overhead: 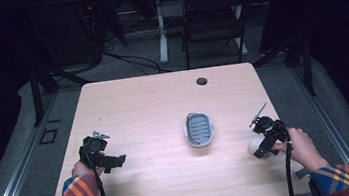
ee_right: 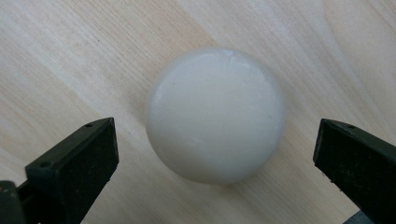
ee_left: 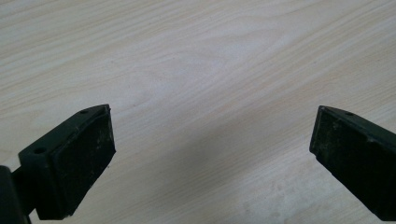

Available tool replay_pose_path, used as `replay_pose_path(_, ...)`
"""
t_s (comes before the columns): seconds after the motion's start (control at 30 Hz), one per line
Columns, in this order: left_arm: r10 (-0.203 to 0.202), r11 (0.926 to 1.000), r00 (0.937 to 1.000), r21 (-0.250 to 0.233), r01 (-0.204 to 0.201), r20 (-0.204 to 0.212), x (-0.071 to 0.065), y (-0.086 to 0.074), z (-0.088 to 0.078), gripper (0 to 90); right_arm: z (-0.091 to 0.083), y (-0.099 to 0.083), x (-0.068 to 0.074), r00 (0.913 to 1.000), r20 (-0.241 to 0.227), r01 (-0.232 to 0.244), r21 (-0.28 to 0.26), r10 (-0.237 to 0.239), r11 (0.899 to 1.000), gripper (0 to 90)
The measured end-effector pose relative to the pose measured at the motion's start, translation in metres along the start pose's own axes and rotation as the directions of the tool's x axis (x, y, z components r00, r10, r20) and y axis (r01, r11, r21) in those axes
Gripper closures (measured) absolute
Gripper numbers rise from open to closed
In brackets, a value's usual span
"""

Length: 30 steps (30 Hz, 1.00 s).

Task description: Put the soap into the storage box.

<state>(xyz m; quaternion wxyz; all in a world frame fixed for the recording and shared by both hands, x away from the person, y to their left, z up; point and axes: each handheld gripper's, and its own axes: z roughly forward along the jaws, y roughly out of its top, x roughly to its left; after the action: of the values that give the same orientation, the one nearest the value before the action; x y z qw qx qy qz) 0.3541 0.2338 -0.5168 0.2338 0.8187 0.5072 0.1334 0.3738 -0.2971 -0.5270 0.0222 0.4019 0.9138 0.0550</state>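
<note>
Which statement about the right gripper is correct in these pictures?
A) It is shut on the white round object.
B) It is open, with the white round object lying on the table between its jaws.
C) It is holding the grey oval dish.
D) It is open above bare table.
B: in the right gripper view the right gripper has its jaws wide apart, and the white round object lies on the table between them, touching neither.

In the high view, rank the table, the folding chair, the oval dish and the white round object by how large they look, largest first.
1. Table, by far the largest.
2. Folding chair; it stands farther off, so its true size is understated.
3. Oval dish.
4. White round object, partly hidden by the right gripper, so its rank is less sure.
</note>
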Motion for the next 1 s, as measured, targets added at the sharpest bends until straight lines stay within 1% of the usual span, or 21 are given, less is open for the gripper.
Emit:
replay_pose_path(0.07,0.001,1.0,1.0,0.001,-0.001,0.0,0.0,0.0,0.0,0.0,0.002,0.003,0.001,1.0,0.001,0.004,-0.005,-0.004,1.0,0.0)
replay_pose_path(0.1,0.0,1.0,1.0,0.0,0.0,0.0,0.0,0.0,0.0,0.0,0.003,0.006,0.002,0.9999,0.004,0.017,0.009,-0.017,1.0,0.0)
replay_pose_path(0.13,0.0,1.0,1.0,0.0,0.0,0.0,0.0,0.0,0.0,0.0,0.003,0.006,0.002,0.9999,0.004,0.017,0.009,-0.017,1.0,0.0)
replay_pose_path(0.17,0.0,1.0,1.0,0.0,0.0,0.0,0.0,0.0,0.0,0.0,0.004,0.008,0.002,0.9995,0.001,0.03,0.013,-0.03,0.999,0.0)
replay_pose_path(0.23,-0.001,1.0,1.0,0.0,0.001,0.0,0.0,0.0,0.0,0.0,0.004,0.009,0.002,0.9996,0.001,0.028,0.024,-0.028,0.999,0.0)
replay_pose_path(0.27,-0.001,1.0,1.0,-0.001,0.001,-0.001,0.0,0.0,0.0,0.0,0.003,0.011,0.002,0.9991,0.001,0.043,0.034,-0.043,0.999,0.0)
replay_pose_path(0.3,0.0,1.0,1.0,0.0,0.0,0.0,0.0,0.0,0.0,0.0,0.004,0.011,0.003,0.9997,-0.008,0.021,0.006,-0.021,1.0,2.6)
replay_pose_path(0.37,-0.001,1.0,1.0,-0.001,0.001,0.0,0.0,0.0,0.0,0.0,0.004,0.012,0.004,0.9996,-0.007,0.028,0.006,-0.028,1.0,13.3)
replay_pose_path(0.4,0.0,1.0,1.0,0.001,0.0,0.0,0.0,0.0,0.0,0.0,0.003,0.014,0.003,0.9988,-0.004,0.049,0.037,-0.049,0.998,12.8)
replay_pose_path(0.43,0.0,1.0,1.0,0.002,0.0,0.0,0.0,0.0,0.0,0.0,0.003,0.014,0.003,0.9988,-0.004,0.049,0.037,-0.049,0.998,12.8)
replay_pose_path(0.47,0.0,1.0,1.0,0.002,0.0,0.0,0.0,0.0,0.001,0.0,0.006,0.014,0.005,0.9995,-0.003,0.031,0.014,-0.031,0.999,13.9)
replay_pose_path(0.53,0.0,1.0,1.0,0.002,0.0,-0.001,0.0,0.0,0.001,0.0,0.008,0.014,0.005,0.9998,-0.002,0.02,0.006,-0.02,1.0,14.3)
replay_pose_path(0.6,0.0,1.0,1.0,0.004,0.0,-0.002,0.0,0.0,0.001,0.0,0.008,0.016,0.005,0.9992,0.014,0.038,0.031,-0.038,0.999,15.5)
replay_pose_path(0.63,0.0,1.0,1.0,0.004,0.0,-0.002,0.0,0.0,0.001,0.0,0.008,0.016,0.005,0.9992,0.014,0.038,0.031,-0.038,0.999,15.5)
replay_pose_path(0.7,0.0,1.0,1.0,0.003,0.0,-0.002,0.0,0.0,0.001,0.0,0.011,0.016,0.007,0.9997,0.013,0.019,0.017,-0.02,1.0,17.1)
replay_pose_path(0.73,0.0,1.0,1.0,0.003,0.0,-0.002,0.0,0.0,0.001,0.0,0.009,0.017,0.006,0.9992,0.022,0.033,0.044,-0.034,0.999,18.4)
replay_pose_path(0.8,0.0,1.0,1.0,0.005,0.0,-0.001,0.0,0.0,0.001,0.0,0.009,0.018,0.005,0.9987,0.025,0.042,0.052,-0.044,0.998,20.3)
replay_pose_path(0.83,0.0,1.0,1.0,0.008,0.0,-0.001,0.0,0.0,0.001,0.0,0.009,0.02,0.005,0.9986,0.024,0.046,0.071,-0.048,0.996,21.5)
replay_pose_path(0.9,0.0,1.0,1.0,0.009,0.0,-0.001,0.0,0.0,0.001,0.0,0.009,0.02,0.004,0.9985,0.022,0.048,0.068,-0.049,0.997,21.6)
replay_pose_path(0.93,-0.001,1.0,1.0,0.007,0.001,-0.002,0.0,0.0,0.001,0.0,0.011,0.019,0.005,0.999,0.023,0.036,0.051,-0.038,0.998,21.7)
replay_pose_path(1.0,0.0,1.0,1.0,0.009,0.0,-0.001,0.0,0.0,0.001,0.0,0.011,0.019,0.004,0.999,0.022,0.038,0.052,-0.039,0.998,21.7)
